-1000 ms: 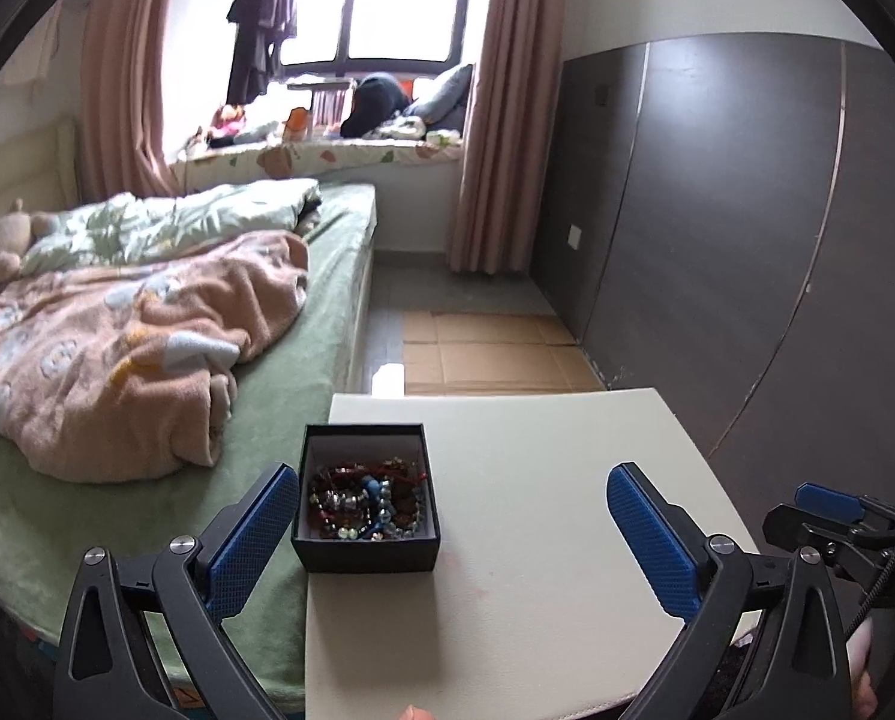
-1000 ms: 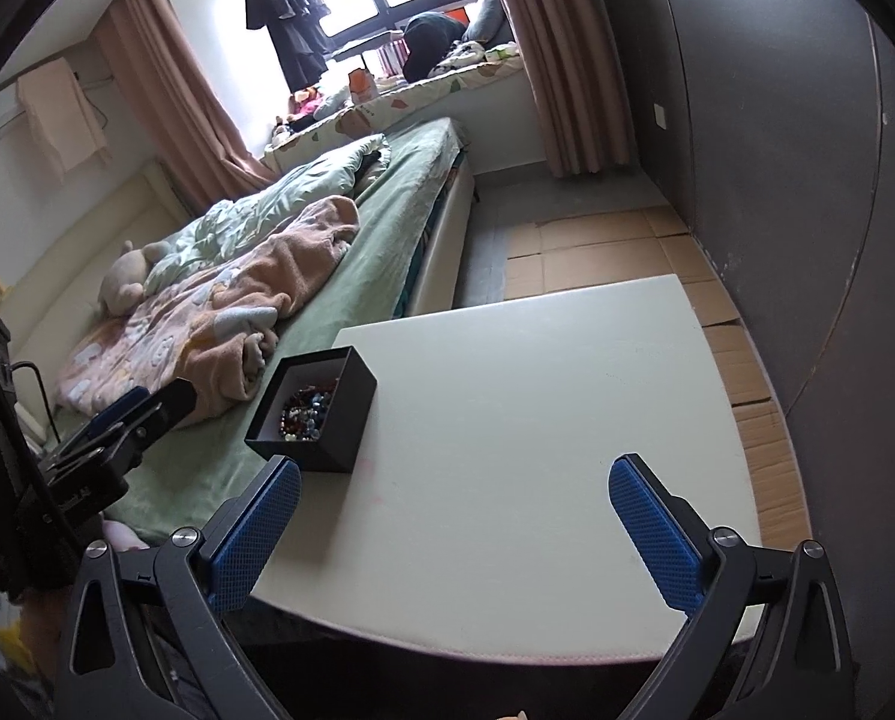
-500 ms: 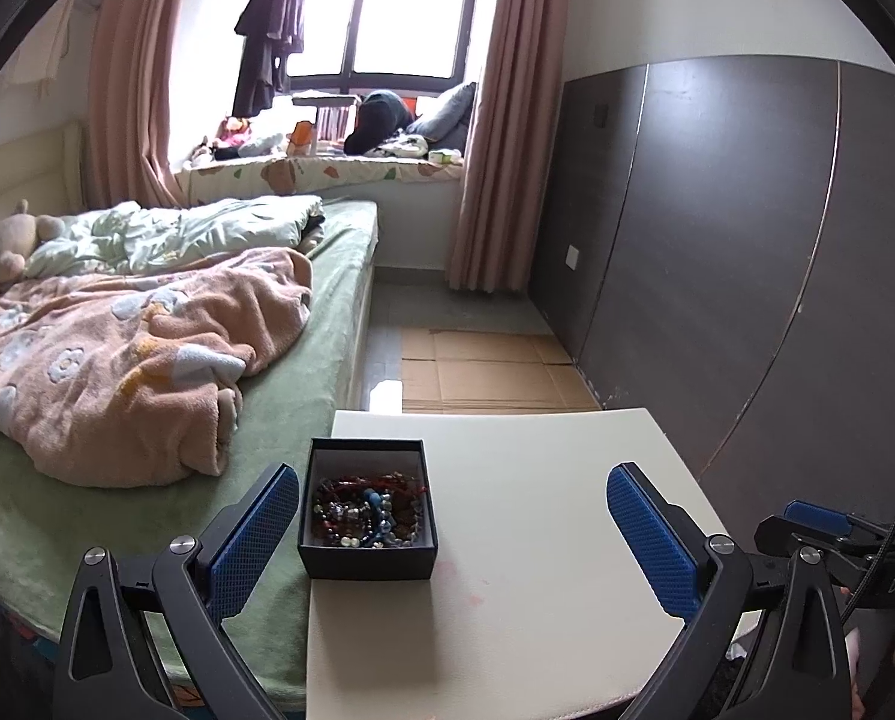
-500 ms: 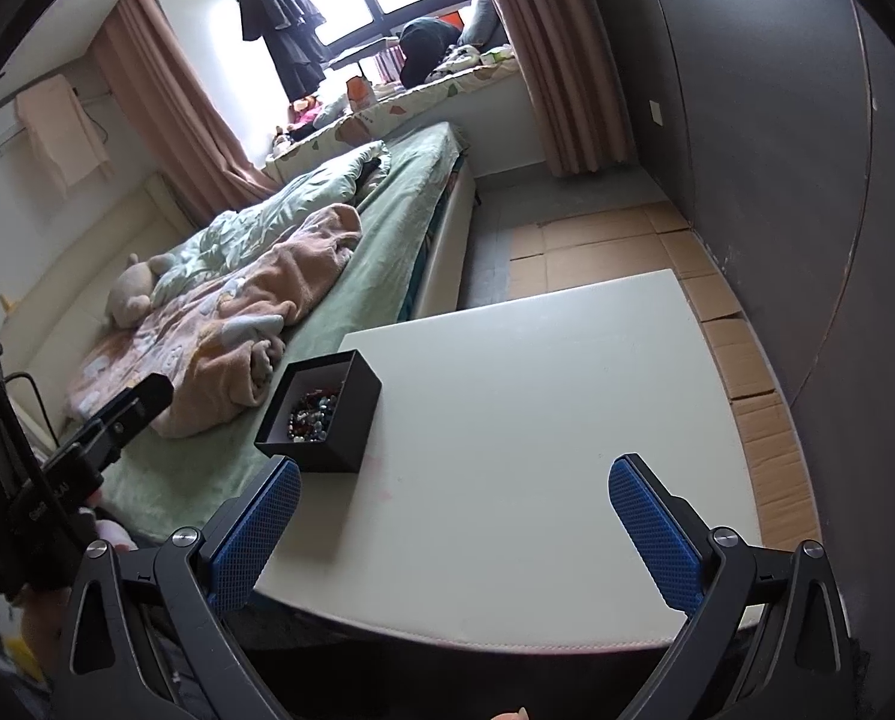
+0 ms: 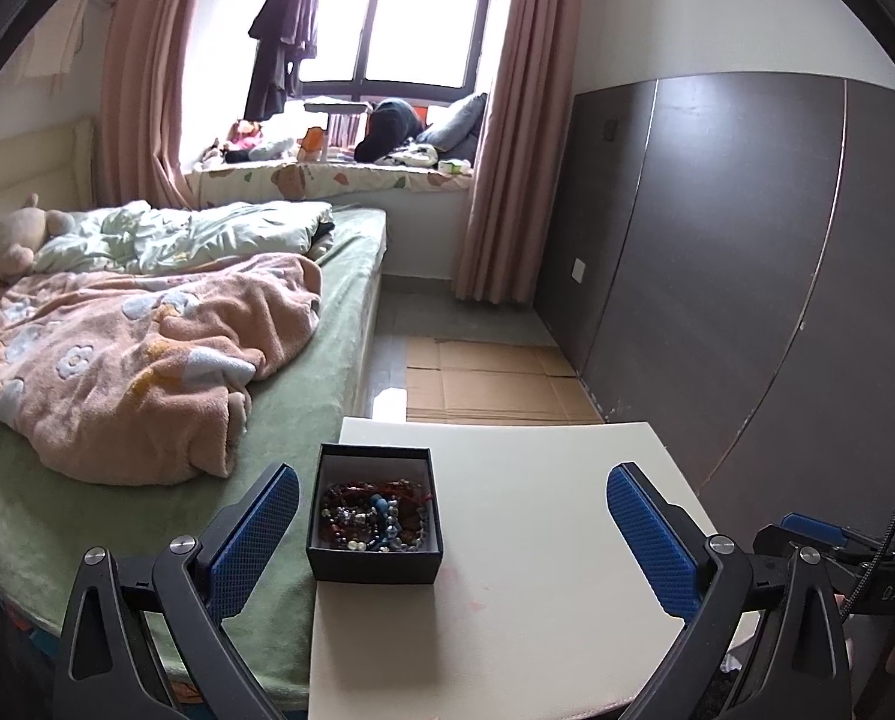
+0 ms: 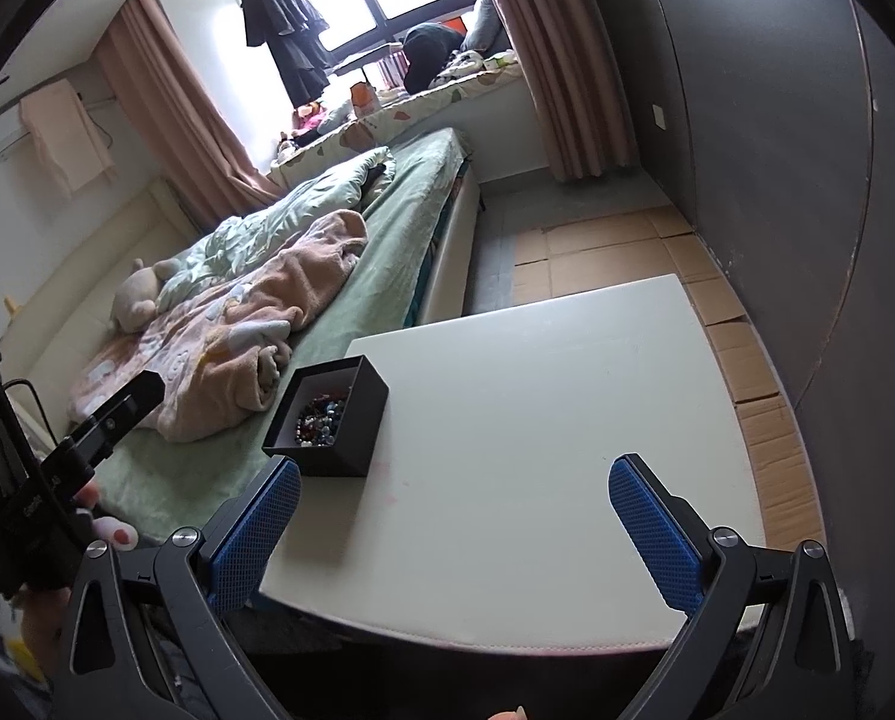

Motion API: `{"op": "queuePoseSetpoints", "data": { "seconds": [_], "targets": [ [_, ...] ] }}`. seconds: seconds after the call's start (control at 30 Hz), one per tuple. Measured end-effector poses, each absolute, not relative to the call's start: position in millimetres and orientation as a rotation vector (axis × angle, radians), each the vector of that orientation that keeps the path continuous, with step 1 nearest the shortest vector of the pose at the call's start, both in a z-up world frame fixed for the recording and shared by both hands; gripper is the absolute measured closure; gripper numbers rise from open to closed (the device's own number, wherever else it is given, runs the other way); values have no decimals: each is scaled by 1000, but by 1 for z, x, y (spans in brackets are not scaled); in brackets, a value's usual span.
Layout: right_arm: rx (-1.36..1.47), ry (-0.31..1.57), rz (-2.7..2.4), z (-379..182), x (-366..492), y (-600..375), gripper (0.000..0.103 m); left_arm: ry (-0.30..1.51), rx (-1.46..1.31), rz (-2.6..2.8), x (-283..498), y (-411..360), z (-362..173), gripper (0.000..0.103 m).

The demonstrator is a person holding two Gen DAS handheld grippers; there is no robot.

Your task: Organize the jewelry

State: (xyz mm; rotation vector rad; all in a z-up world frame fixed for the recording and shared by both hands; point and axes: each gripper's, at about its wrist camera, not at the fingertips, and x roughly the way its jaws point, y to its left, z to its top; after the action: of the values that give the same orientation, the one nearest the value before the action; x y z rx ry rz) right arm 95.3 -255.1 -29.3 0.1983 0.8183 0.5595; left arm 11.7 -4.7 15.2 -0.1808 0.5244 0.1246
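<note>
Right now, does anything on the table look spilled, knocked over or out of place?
Nothing has spilled. The black box sits upright and open near the bed-side edge of the white table, with the beaded jewelry heaped in a tangle inside it. No lid shows. Faint pinkish smudges mark the tabletop beside the box.

Black jewelry box (image 6: 327,417) sits on white table's (image 6: 537,420) left edge.
</note>
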Motion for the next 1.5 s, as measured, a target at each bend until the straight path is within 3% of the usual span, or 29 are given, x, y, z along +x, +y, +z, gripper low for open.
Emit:
{"op": "queuePoseSetpoints", "data": {
  "seconds": [1.5],
  "targets": [
    [101, 785, 472, -13, 89, -236, 0, 534, -188, 129, 11, -4, 16, 0]
  ]
}}
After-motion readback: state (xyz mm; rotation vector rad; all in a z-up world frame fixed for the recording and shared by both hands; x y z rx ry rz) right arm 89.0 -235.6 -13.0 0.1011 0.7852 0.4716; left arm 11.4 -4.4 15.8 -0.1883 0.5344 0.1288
